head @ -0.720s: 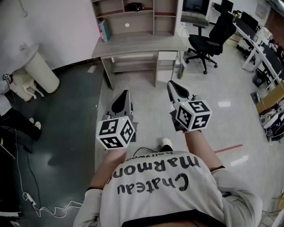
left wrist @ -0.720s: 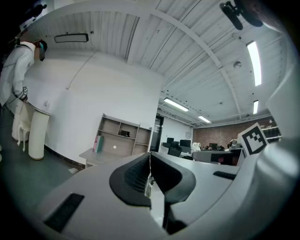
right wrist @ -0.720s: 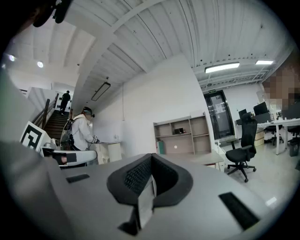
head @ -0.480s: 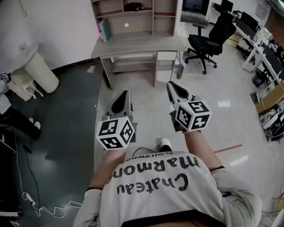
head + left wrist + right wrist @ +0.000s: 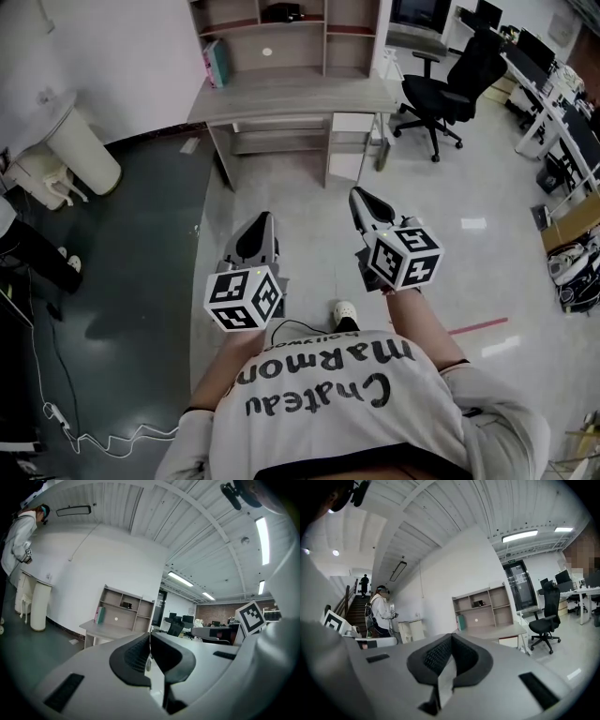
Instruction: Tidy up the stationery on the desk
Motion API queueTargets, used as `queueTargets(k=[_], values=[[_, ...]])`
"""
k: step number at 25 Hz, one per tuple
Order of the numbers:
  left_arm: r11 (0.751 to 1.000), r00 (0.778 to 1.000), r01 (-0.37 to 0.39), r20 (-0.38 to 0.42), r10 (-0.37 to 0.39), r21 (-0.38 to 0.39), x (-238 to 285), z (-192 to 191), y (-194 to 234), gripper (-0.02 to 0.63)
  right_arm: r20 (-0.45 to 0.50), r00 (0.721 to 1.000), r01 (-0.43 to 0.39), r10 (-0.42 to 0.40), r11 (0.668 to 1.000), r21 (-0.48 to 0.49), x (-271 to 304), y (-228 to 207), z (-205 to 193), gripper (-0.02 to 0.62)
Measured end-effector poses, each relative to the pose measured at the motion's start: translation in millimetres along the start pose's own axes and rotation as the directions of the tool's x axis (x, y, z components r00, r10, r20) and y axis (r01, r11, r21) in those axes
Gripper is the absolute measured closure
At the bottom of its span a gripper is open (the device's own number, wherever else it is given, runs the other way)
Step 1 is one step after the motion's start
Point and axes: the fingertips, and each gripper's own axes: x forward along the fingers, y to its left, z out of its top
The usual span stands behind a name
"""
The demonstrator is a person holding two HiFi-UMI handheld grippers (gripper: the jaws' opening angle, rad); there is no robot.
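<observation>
The wooden desk (image 5: 281,94) with its shelf unit (image 5: 281,33) stands across the floor, well ahead of both grippers. A teal and pink book (image 5: 216,64) stands upright at the desk's left end, and a small dark object (image 5: 281,13) sits on the top shelf. No other stationery can be made out from here. My left gripper (image 5: 261,220) and right gripper (image 5: 361,195) are held level in front of the person, both pointing at the desk. Both are shut with nothing between the pads. The desk also shows beyond the left gripper (image 5: 150,634) and the right gripper (image 5: 451,637).
A black office chair (image 5: 441,89) stands right of the desk. A white cylindrical bin (image 5: 80,145) is at the left wall, with a cable (image 5: 94,436) trailing over the dark floor. Another person (image 5: 382,613) stands by the bin. More desks (image 5: 562,122) line the right side.
Both grippers sit slightly lower in the head view, still level and side by side. Their jaws have stayed shut.
</observation>
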Motion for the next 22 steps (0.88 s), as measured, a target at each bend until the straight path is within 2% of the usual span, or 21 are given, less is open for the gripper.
queueTargets(k=[6,15,22], values=[[0.999,1.0,-0.03,0.003,0.03,-0.015,52.9,0.1,5.6,0.589,-0.034,0.999,-0.033,0.033,0.999,-0.001,40.2,-46.0,4.2,0.581],[0.999,0.998,-0.045,0.049,0.045,0.002,157.2,23.5,-0.9,0.589,-0.013,0.994,-0.11,0.109,0.994,-0.03,111.1,-119.9,46.6,0.581],[0.999,0.997,-0.043,0.058,0.044,-0.019,229.9,19.7,-12.1,0.589,-0.03,0.983,-0.18,0.179,0.981,-0.072,149.7,-165.9,60.0,0.581]])
